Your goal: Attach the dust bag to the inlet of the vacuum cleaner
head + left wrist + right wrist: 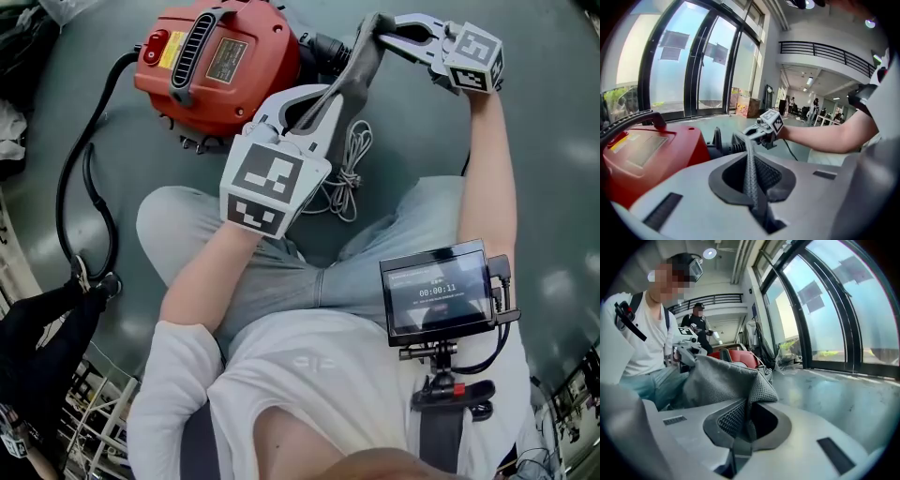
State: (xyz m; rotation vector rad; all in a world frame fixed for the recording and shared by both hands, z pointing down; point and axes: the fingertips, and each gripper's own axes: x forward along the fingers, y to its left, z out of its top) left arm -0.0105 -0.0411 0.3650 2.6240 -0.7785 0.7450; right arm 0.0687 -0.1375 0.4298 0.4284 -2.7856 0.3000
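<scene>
Grey cloth, the dust bag (349,75), stretches tight at 12 o'clock in the head view. The shiny red vacuum cleaner (220,56) sits at 11 o'clock. Its black ribbed inlet (323,47) is just beside the bag.

In the left gripper view, the left gripper (758,211) pinches a thin fold of bumpy mesh.

In the right gripper view, the right gripper (736,451) pinches the soft, saggy bag too.

To do this well, both claws should probably hold the bag's mouth wide and slide it evenly over the round inlet.
</scene>
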